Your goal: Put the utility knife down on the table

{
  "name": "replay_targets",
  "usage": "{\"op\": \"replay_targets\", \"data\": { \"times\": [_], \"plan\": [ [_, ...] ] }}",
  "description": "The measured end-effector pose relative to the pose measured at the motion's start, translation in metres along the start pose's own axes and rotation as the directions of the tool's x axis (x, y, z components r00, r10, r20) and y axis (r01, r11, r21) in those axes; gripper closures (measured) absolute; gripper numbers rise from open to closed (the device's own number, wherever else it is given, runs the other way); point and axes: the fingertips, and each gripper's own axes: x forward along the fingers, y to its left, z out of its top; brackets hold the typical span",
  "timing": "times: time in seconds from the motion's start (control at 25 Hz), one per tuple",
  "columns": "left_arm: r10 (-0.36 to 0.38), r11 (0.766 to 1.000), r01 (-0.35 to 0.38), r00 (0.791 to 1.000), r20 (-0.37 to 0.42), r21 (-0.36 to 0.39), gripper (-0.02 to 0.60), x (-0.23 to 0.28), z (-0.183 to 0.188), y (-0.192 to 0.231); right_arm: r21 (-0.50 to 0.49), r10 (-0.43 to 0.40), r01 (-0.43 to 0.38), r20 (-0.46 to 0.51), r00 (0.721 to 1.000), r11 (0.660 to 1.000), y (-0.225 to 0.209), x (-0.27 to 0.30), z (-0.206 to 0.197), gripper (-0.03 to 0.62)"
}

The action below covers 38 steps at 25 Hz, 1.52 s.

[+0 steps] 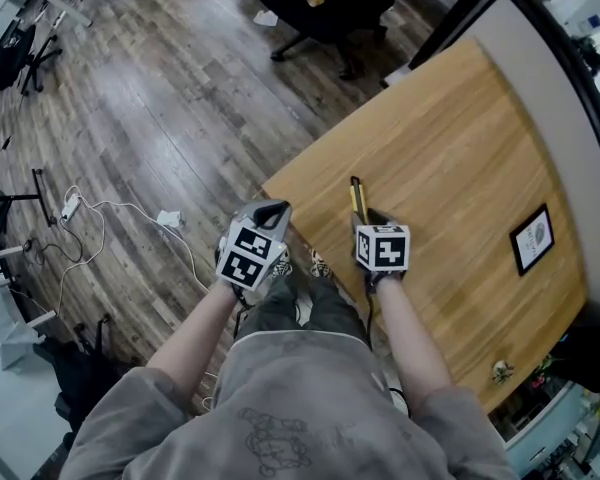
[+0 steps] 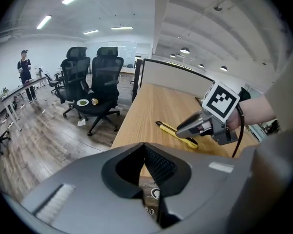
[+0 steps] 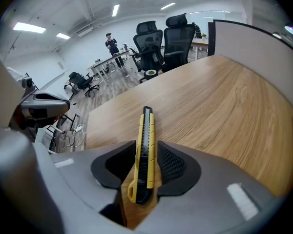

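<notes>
The utility knife [image 3: 147, 130] is clamped by its tail end between the jaws of the right gripper [image 3: 146, 156], its yellow-and-black body pointed away along the wooden table [image 1: 450, 158] near the table's corner; whether it touches the wood cannot be told. The left gripper [image 1: 270, 209] is held just beside the right one, off the table's edge and over the plank floor [image 1: 160, 98], its jaws brought together on nothing.
</notes>
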Motion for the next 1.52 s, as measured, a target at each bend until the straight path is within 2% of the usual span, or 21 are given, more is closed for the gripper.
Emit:
{"op": "replay_targets", "data": {
  "times": [0.2,0.32,0.52,0.6,0.68,0.76,0.88,1.08,1.2,1.32,1.4,1.52],
  "plan": [
    [0.014,1.0,-0.015,0.999,0.043,0.02,0.583,-0.017,0.021,0.003,-0.009,0.009,-0.008,0.069,0.998,1.0,0.005,-0.03,0.023,0.47],
    [0.035,0.997,-0.04,0.997,0.069,0.065,0.582,-0.031,0.039,0.006,-0.047,0.037,-0.031,0.143,0.989,0.998,0.016,-0.064,0.052,0.47],
    [0.061,0.991,-0.077,0.988,0.141,0.109,0.583,-0.064,0.071,0.01,-0.124,0.087,-0.05,0.306,0.948,0.991,0.04,-0.129,0.106,0.473],
    [0.071,0.986,-0.097,0.981,0.18,0.137,0.583,-0.084,0.091,0.01,-0.151,0.103,-0.049,0.368,0.924,0.987,0.05,-0.157,0.125,0.476],
    [0.079,0.977,-0.121,0.97,0.231,0.176,0.583,-0.108,0.113,0.007,-0.17,0.11,-0.039,0.428,0.897,0.985,0.06,-0.186,0.141,0.507],
    [0.082,0.967,-0.146,0.956,0.283,0.211,0.581,-0.132,0.133,0.001,-0.178,0.115,-0.032,0.48,0.87,0.984,0.068,-0.215,0.151,0.542],
    [0.081,0.954,-0.175,0.931,0.355,0.244,0.581,-0.163,0.16,-0.008,-0.188,0.15,-0.054,0.548,0.823,0.981,0.084,-0.258,0.163,0.553],
    [0.078,0.946,-0.215,0.877,0.474,0.242,0.583,-0.216,0.195,-0.019,-0.253,0.202,-0.045,0.638,0.743,0.966,0.113,-0.323,0.175,0.553],
    [0.067,0.942,-0.227,0.849,0.524,0.248,0.583,-0.24,0.208,-0.029,-0.291,0.247,-0.053,0.686,0.684,0.955,0.13,-0.361,0.177,0.553],
    [0.07,0.949,-0.228,0.826,0.559,0.217,0.583,-0.262,0.216,-0.04,-0.328,0.271,-0.026,0.73,0.627,0.944,0.144,-0.394,0.176,0.566],
    [0.074,0.948,-0.237,0.814,0.576,0.214,0.583,-0.274,0.22,-0.045,-0.349,0.272,0.011,0.747,0.607,0.937,0.151,-0.41,0.175,0.579],
    [0.076,0.946,-0.245,0.805,0.588,0.214,0.582,-0.284,0.219,-0.05,-0.374,0.279,0.04,0.754,0.594,0.926,0.161,-0.42,0.168,0.582]
  ]
}}
